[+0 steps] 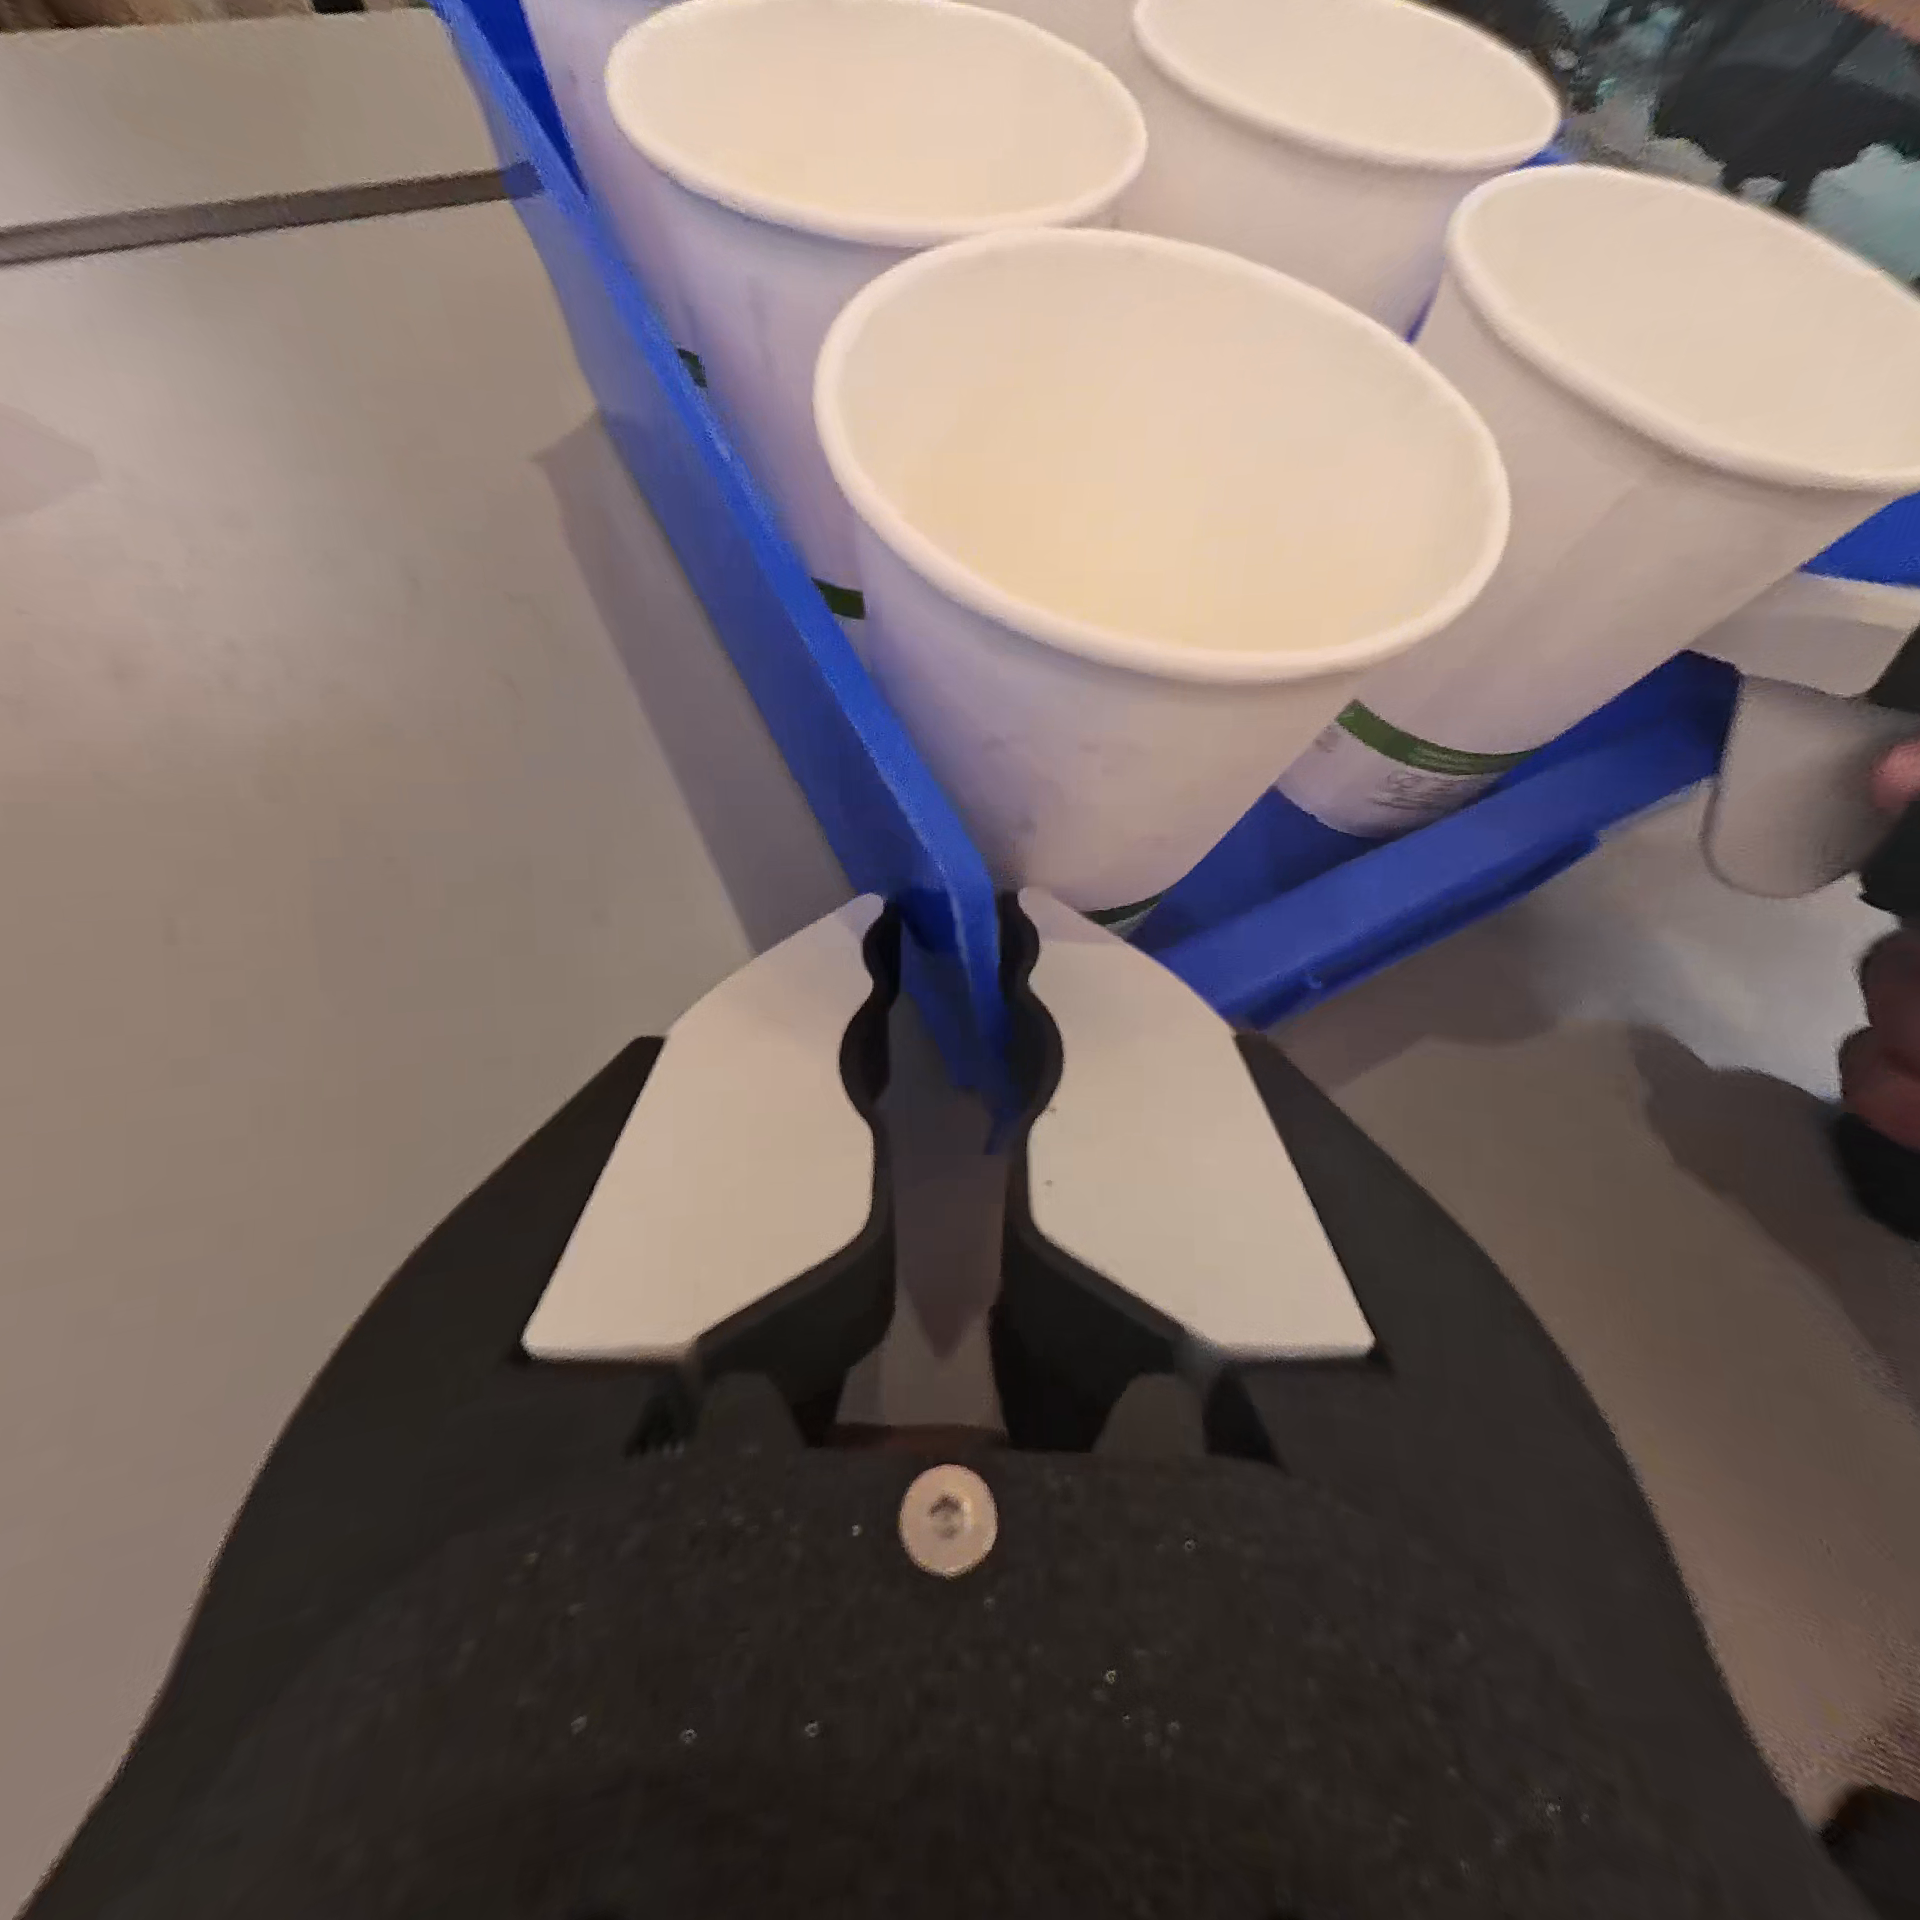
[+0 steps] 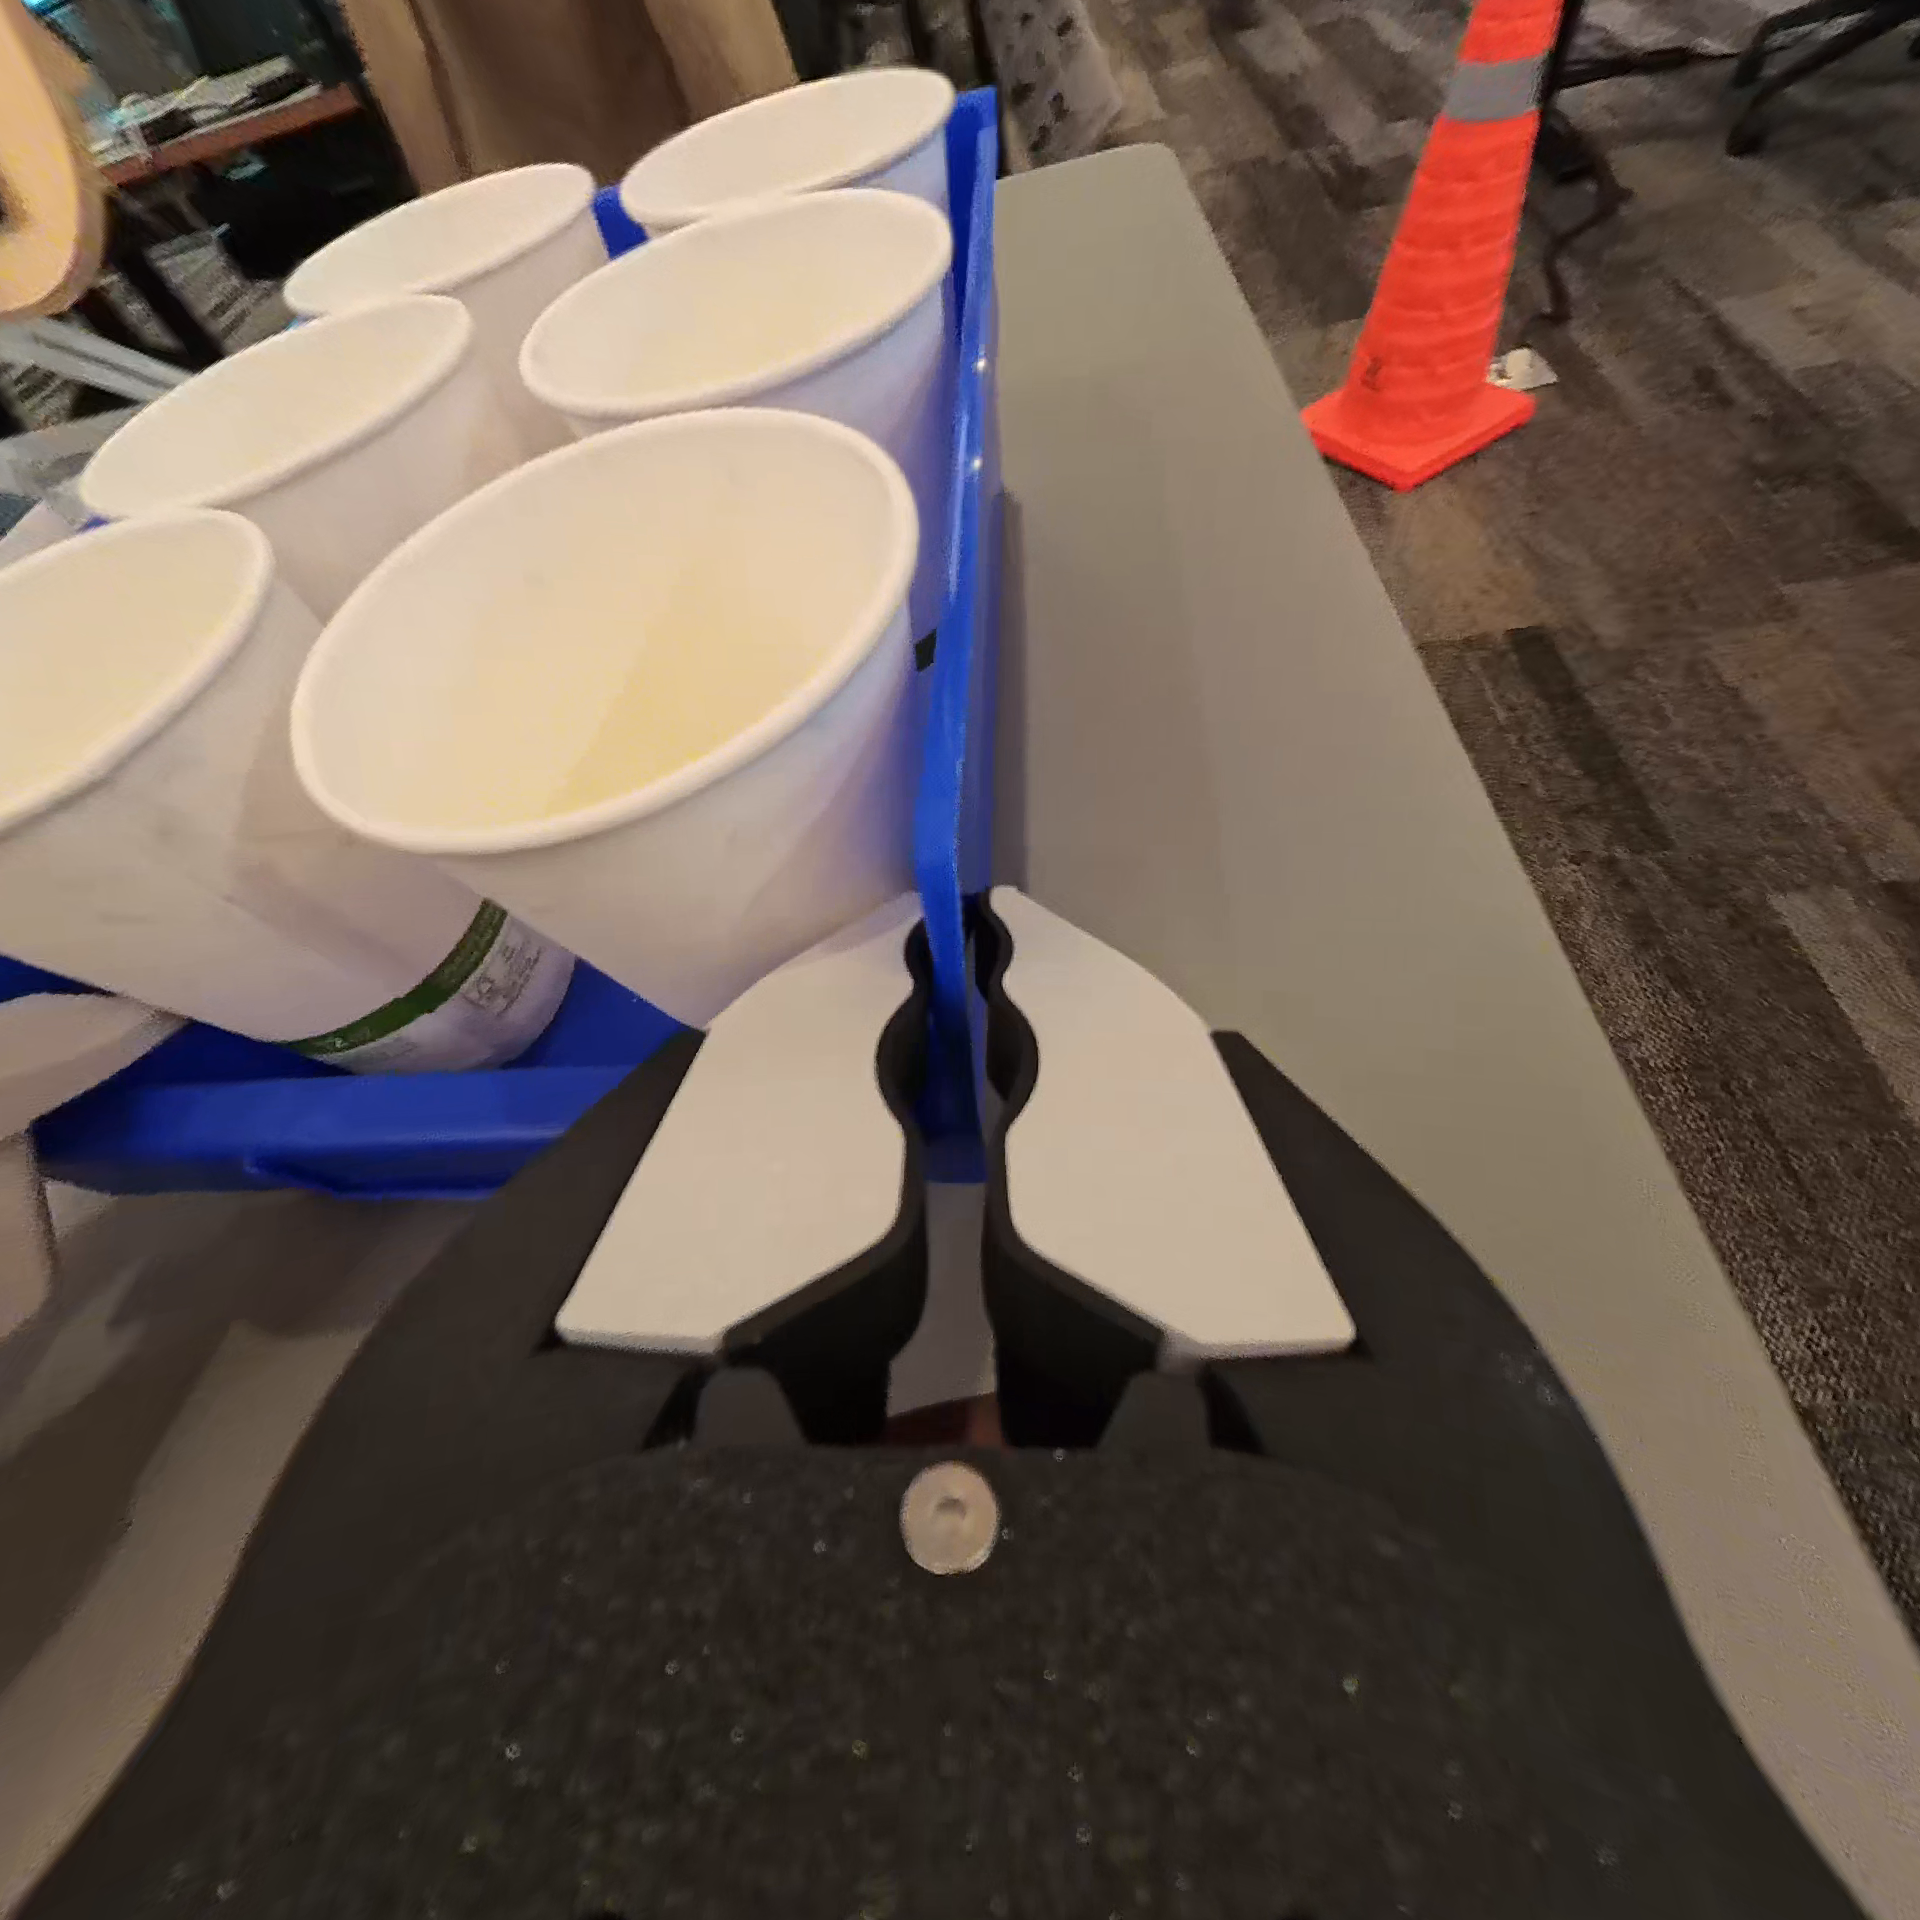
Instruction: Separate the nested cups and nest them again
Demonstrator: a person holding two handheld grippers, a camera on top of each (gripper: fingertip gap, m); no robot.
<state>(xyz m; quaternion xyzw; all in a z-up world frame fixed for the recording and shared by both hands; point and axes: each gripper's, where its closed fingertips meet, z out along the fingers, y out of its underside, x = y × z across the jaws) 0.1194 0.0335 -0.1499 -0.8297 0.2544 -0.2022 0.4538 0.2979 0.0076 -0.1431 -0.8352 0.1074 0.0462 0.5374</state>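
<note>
My left gripper (image 1: 954, 935) is pinched narrow on the thin wall of a blue plastic tray (image 1: 727, 540), at its near left corner. My right gripper (image 2: 961, 935) is pinched the same way on the tray's right wall, near the other near corner, so I hold one tray with two grippers.

In the tray stand white paper cups, mouths up and empty. The right wrist view shows six: the nearest cup (image 2: 623, 665) just beside my fingers, one at the left edge (image 2: 114, 665), two in the middle row (image 2: 281, 416) (image 2: 748, 301) and two at the far end (image 2: 447, 239) (image 2: 800, 135). The left wrist view shows four rims in full, the closest cup (image 1: 1153, 457) sitting right above my fingertips. Several cups carry a green printed band low on the side.

The tray is over a grey table (image 2: 1195, 623). Beyond the table's edge, on the carpet, stands one orange traffic cone (image 2: 1444, 260).
</note>
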